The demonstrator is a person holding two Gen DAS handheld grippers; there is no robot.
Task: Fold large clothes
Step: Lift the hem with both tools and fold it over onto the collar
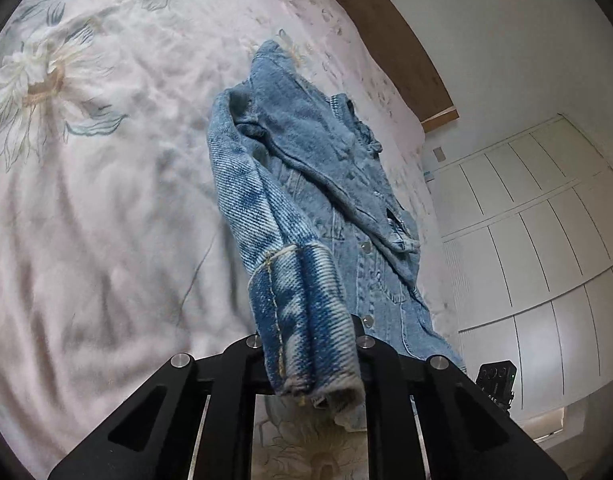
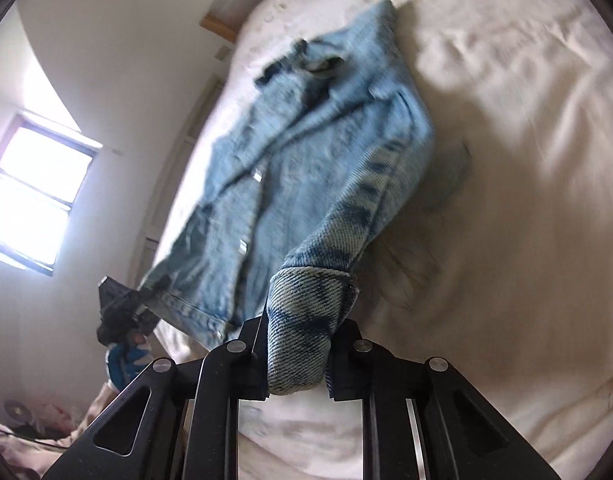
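Denim jacket on floral bedspread; white wardrobe beside.

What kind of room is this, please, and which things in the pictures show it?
Most likely a bedroom: a denim jacket lies on a bed under a floral bedspread, with white panelled wardrobe doors beside it and a window in the wall.

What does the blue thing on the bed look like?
Find the big bed with the pale flowered bedspread. Lying along it is a faded blue denim jacket with metal snap buttons. It is the only blue clothing there, and each gripper pinches one turned-up cuff.
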